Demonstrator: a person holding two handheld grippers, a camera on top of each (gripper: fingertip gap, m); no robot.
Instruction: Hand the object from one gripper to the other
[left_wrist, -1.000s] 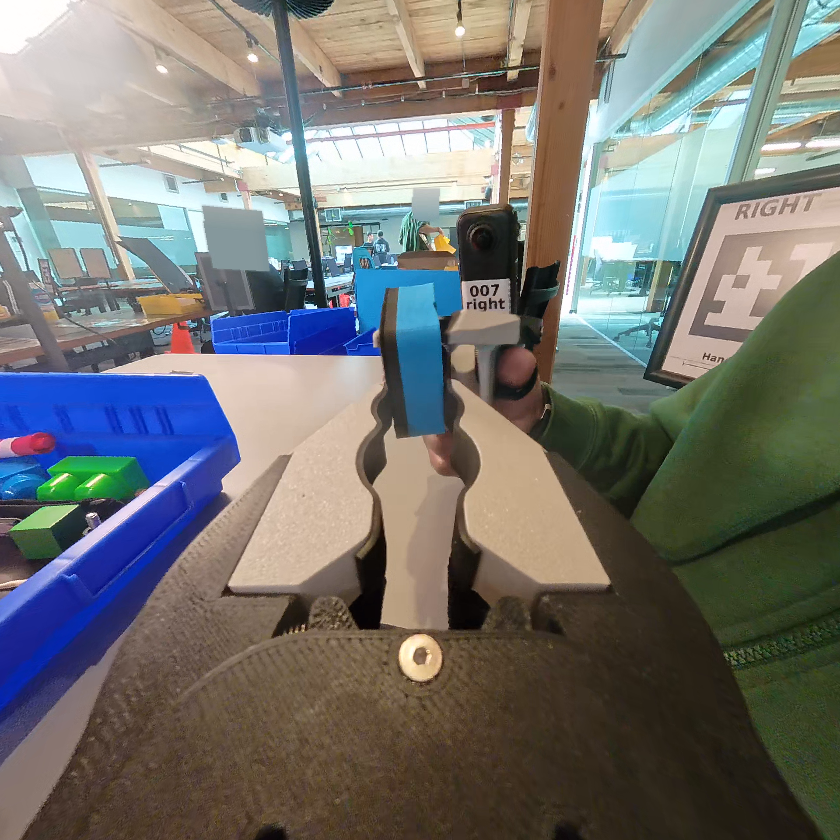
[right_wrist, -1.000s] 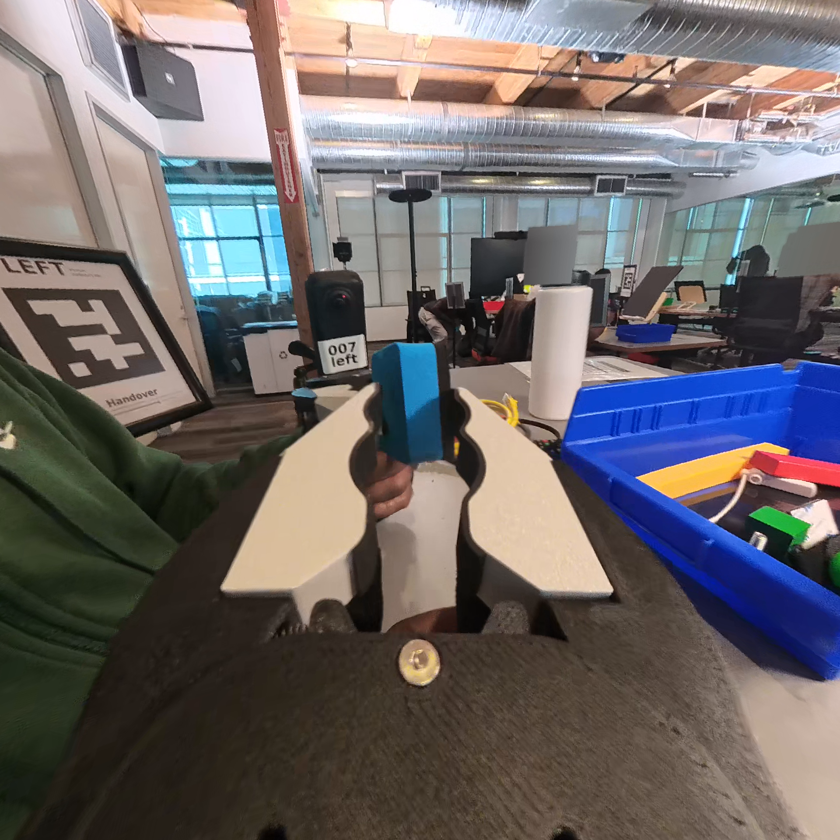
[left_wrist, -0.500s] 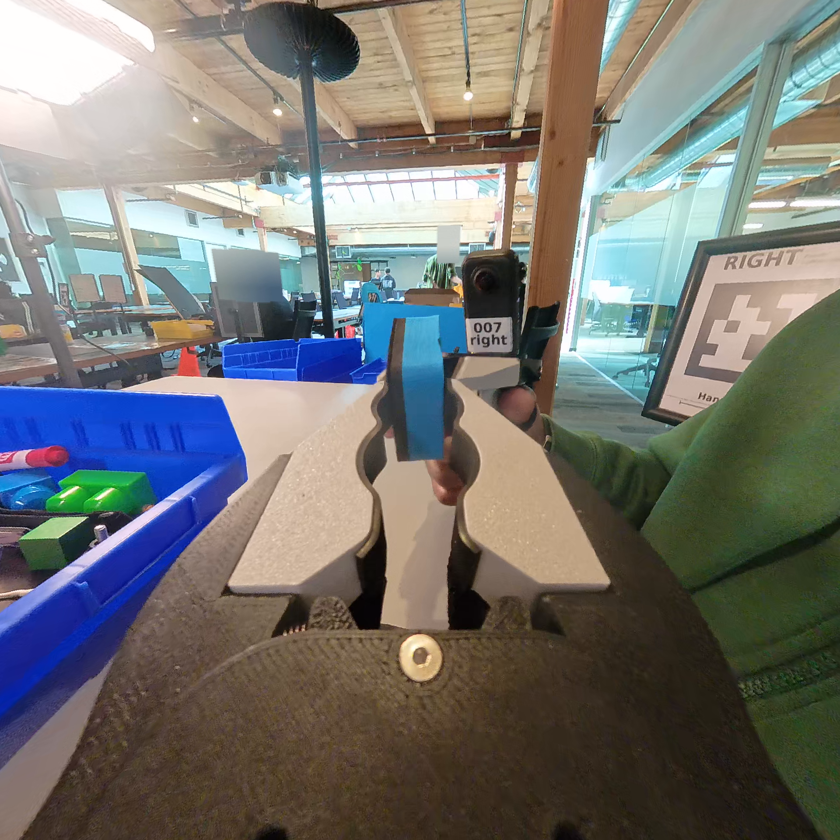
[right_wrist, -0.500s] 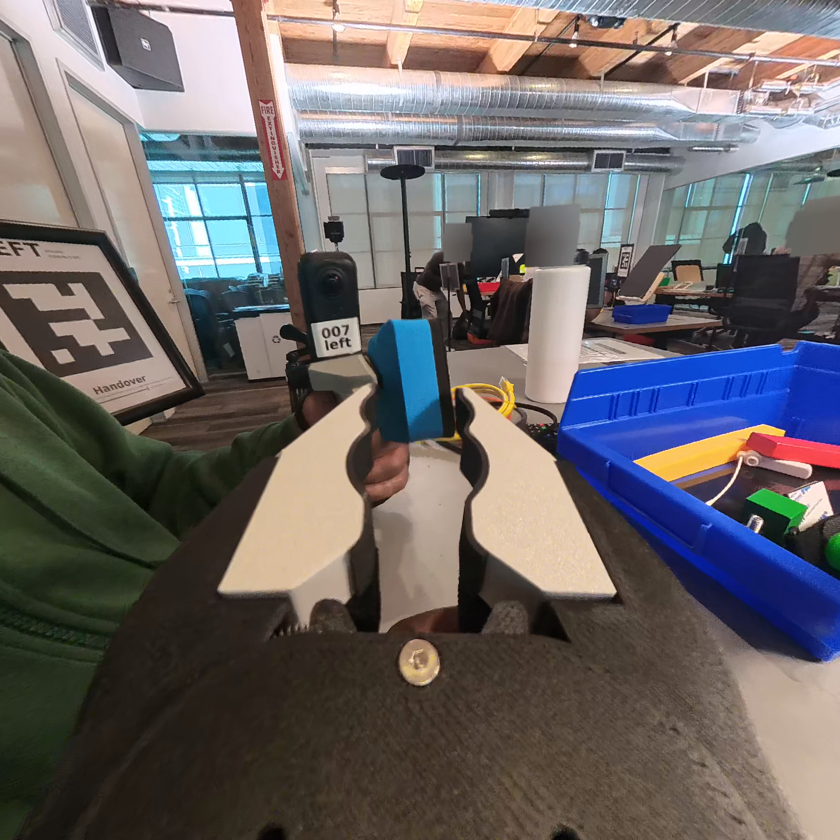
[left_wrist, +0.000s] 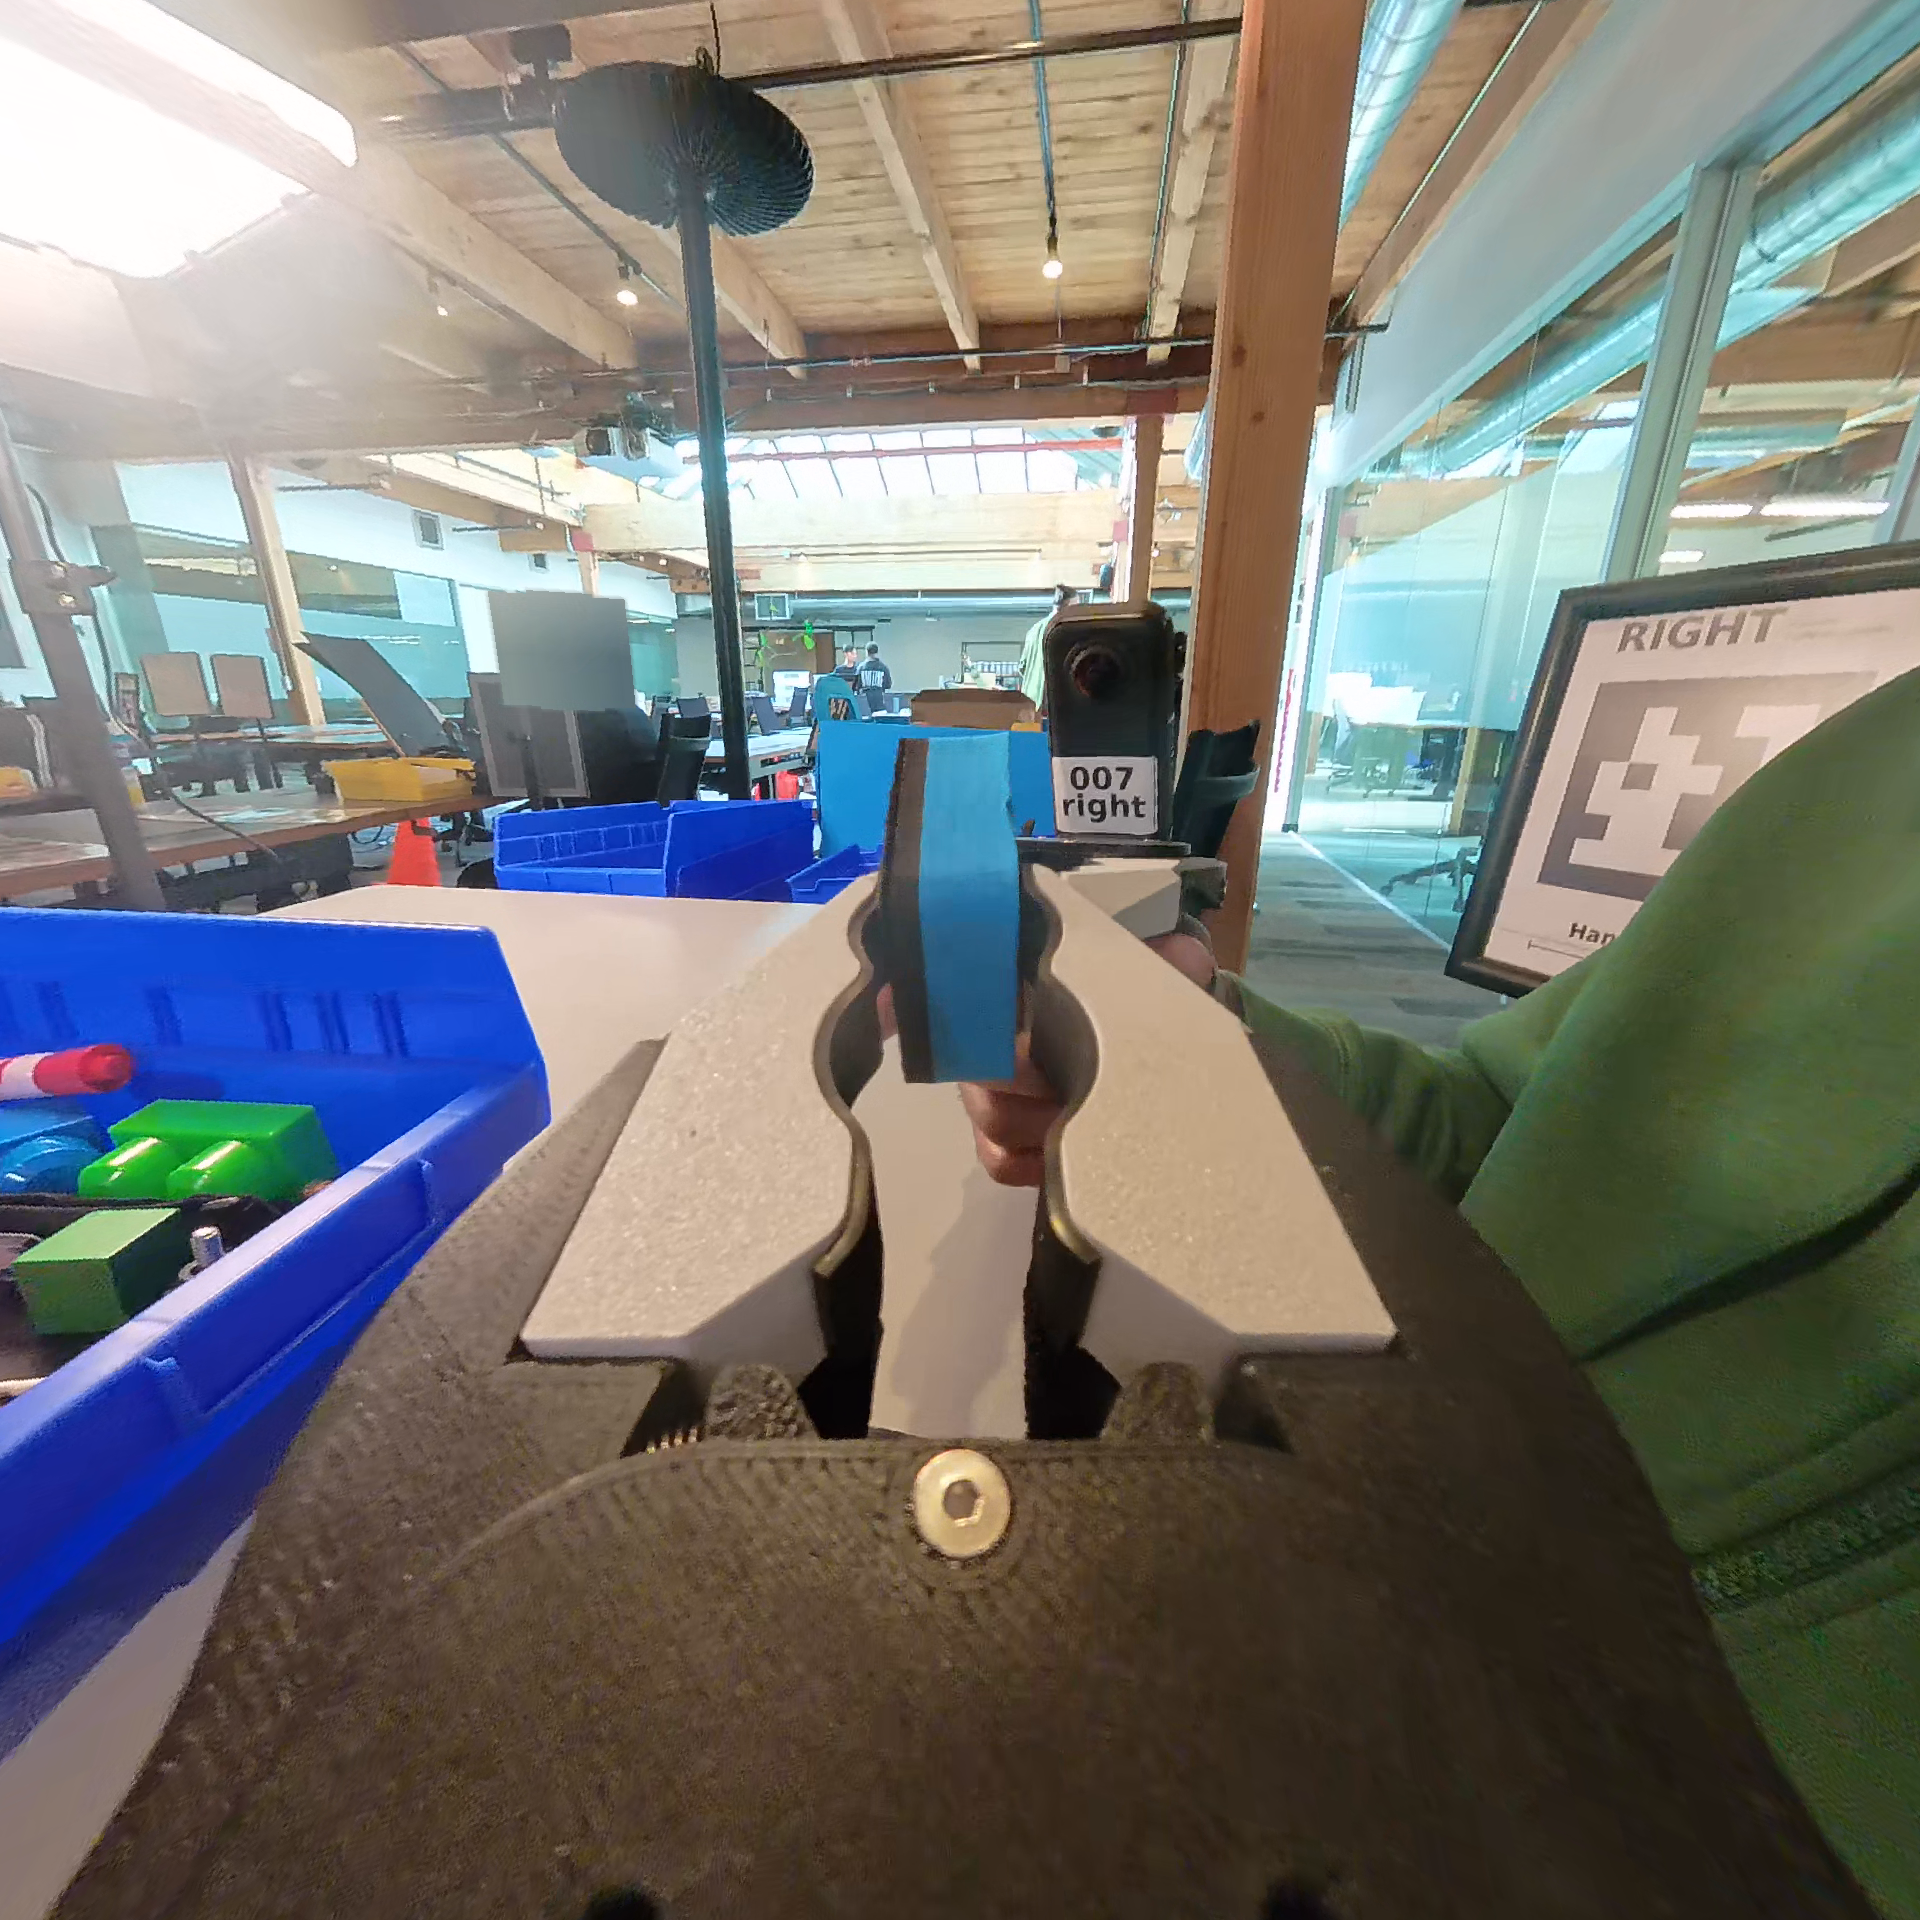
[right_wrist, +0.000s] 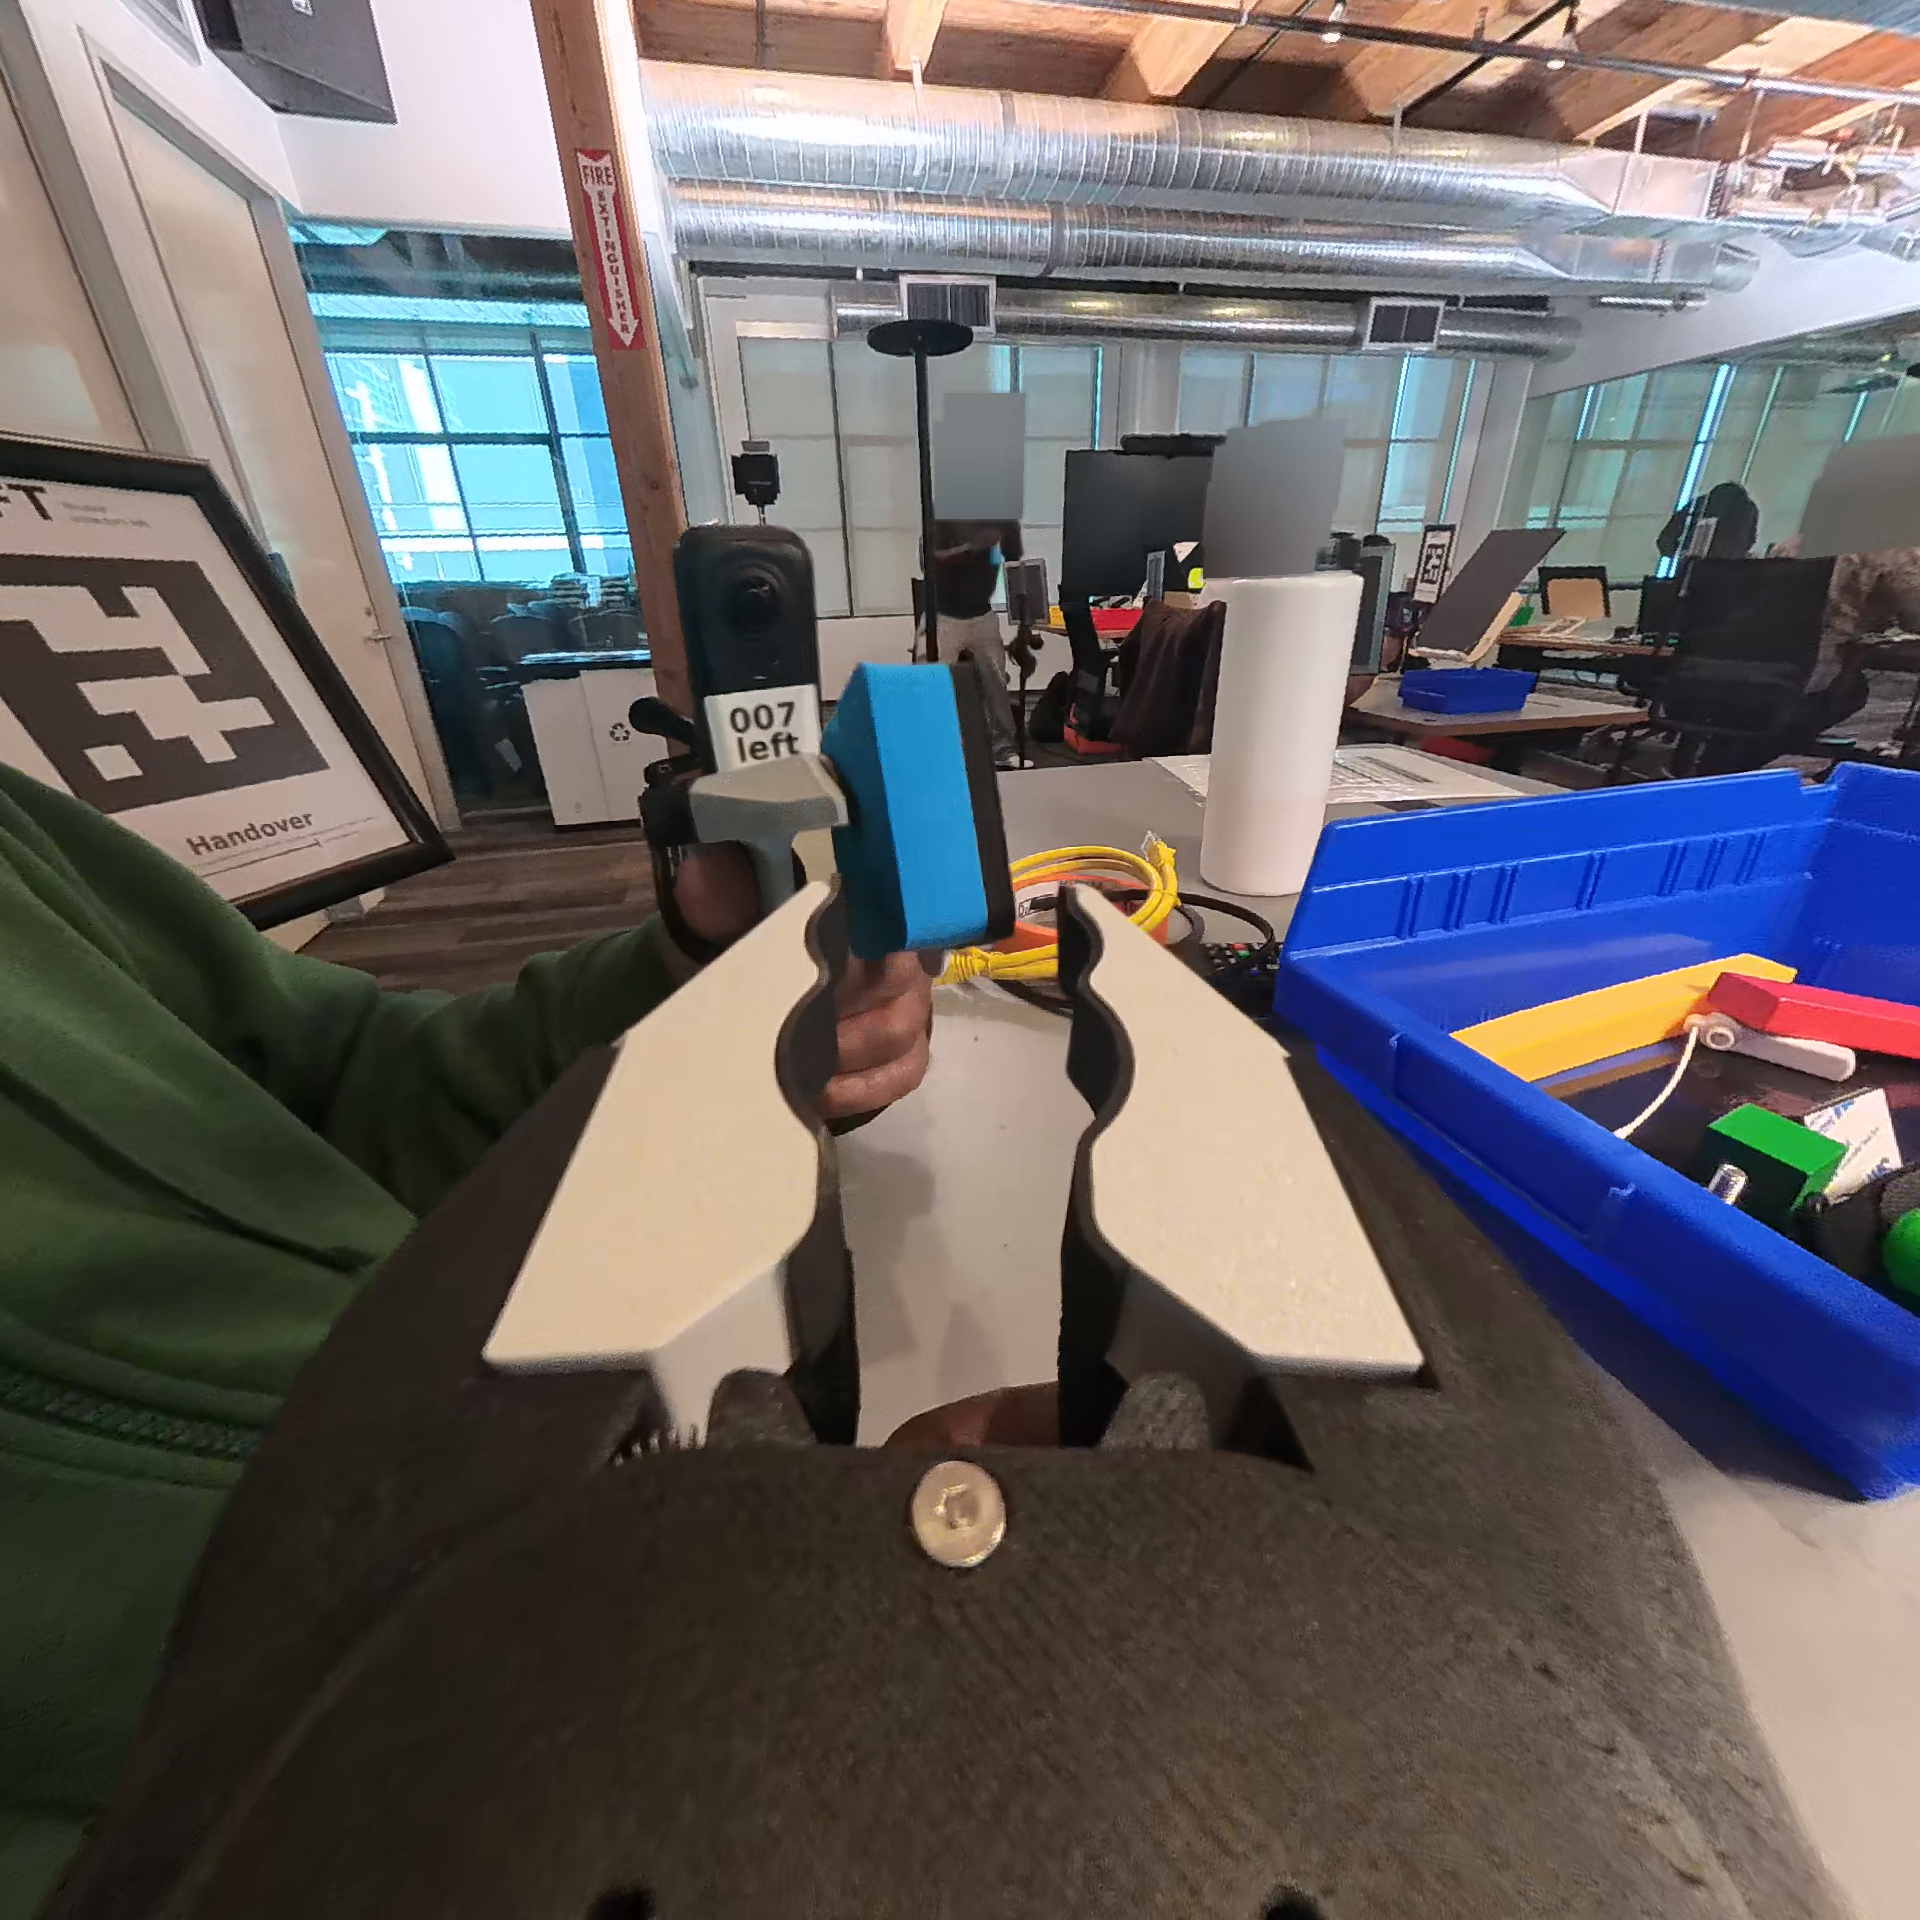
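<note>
Up close in the left wrist view, the left gripper (left_wrist: 951, 914) clamps the blue foam block with a black backing (left_wrist: 954, 906) upright between its grey fingertips (left_wrist: 790, 997). A blue plastic bin (left_wrist: 260, 1195) lies low to the left, with bare white table (left_wrist: 582, 956) between.

From the right wrist view, the right gripper (right_wrist: 945, 920) stands apart, empty, just below the block's (right_wrist: 909, 810) lower edge. Another blue bin (right_wrist: 1538, 935) lies to the right.
</note>
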